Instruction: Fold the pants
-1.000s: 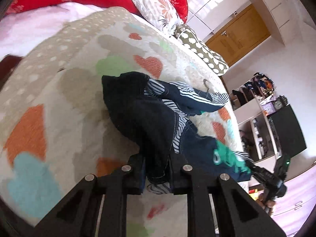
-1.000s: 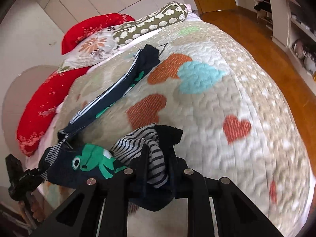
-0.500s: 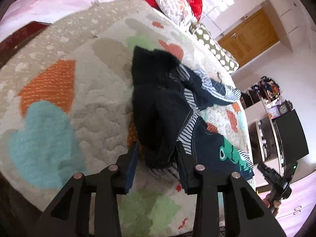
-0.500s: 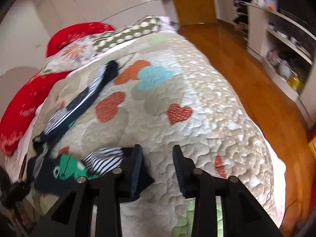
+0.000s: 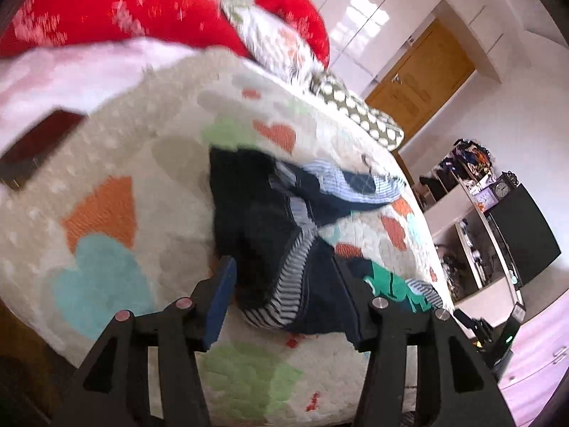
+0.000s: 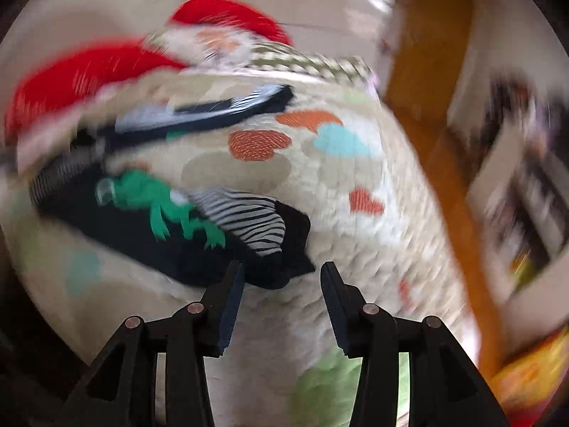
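Observation:
The dark navy pants (image 5: pixel 256 213) with striped lining and a green frog print lie crumpled on the heart-patterned quilt (image 5: pixel 106 163). My left gripper (image 5: pixel 284 284) is open, its jaws standing wide on either side of the pants' near edge. In the right wrist view the pants (image 6: pixel 149 224) lie spread to the left, one leg (image 6: pixel 213 114) stretching toward the pillows. My right gripper (image 6: pixel 282 277) is open just in front of the pants' dark corner, holding nothing. This view is motion-blurred.
Red pillows (image 5: pixel 106 10) and a spotted pillow (image 5: pixel 359 110) lie at the bed's head. A dark object (image 5: pixel 39 146) sits at the quilt's left edge. A wooden door (image 5: pixel 419 82) and shelves (image 5: pixel 476 213) stand beyond the bed.
Both grippers have let go of the pants and opened wide. The pants now lie on the quilt. Both cameras have swung, the right one fast.

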A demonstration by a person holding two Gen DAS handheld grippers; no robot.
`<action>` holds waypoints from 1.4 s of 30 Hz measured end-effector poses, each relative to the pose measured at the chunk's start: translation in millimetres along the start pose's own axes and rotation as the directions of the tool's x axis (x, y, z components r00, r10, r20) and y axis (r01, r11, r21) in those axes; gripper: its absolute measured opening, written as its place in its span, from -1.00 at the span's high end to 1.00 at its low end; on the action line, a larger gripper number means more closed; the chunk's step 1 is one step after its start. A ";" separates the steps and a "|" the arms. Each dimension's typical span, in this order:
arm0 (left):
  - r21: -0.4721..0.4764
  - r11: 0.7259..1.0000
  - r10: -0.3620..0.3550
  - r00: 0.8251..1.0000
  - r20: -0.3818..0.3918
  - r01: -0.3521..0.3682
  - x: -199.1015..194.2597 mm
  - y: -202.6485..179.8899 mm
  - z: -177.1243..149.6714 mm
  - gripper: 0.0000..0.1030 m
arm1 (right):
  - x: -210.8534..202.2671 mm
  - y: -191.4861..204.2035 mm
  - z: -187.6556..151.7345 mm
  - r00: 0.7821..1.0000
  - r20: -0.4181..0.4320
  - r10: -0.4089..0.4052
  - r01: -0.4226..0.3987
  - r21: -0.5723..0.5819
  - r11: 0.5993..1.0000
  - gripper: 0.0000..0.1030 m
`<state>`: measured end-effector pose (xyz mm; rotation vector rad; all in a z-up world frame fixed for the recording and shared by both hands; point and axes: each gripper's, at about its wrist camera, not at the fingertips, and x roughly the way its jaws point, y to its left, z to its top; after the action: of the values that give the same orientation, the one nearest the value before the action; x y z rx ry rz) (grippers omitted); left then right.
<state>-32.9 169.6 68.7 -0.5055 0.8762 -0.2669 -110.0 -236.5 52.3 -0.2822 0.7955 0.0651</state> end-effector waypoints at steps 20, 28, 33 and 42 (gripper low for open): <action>-0.041 0.999 0.014 0.997 -0.071 -0.017 31.6 11.2 -3.7 -0.02 | -20.5 -59.2 106.4 0.796 -0.207 0.568 -0.508 0.281 0.814 0.57; 0.003 1.000 -0.001 0.999 -0.042 0.001 13.9 5.8 -4.3 -0.12 | 26.9 -99.1 70.5 0.960 -0.254 0.120 -0.045 0.282 0.958 -0.16; 0.118 0.990 -0.065 0.994 -0.083 0.075 26.6 -33.4 -12.9 -0.18 | 2.0 -67.4 34.9 0.956 -0.171 0.237 -0.198 0.217 0.956 -0.16; 0.501 0.848 -0.057 0.970 -0.236 0.172 81.4 -152.3 -43.6 -0.24 | -8.0 -31.4 0.0 0.975 -0.142 0.168 -0.163 0.047 0.985 -0.16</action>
<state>-19.8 -8.0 71.4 -0.0192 0.9369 -0.6591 -110.4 -266.3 65.0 -0.1878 0.9636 0.1889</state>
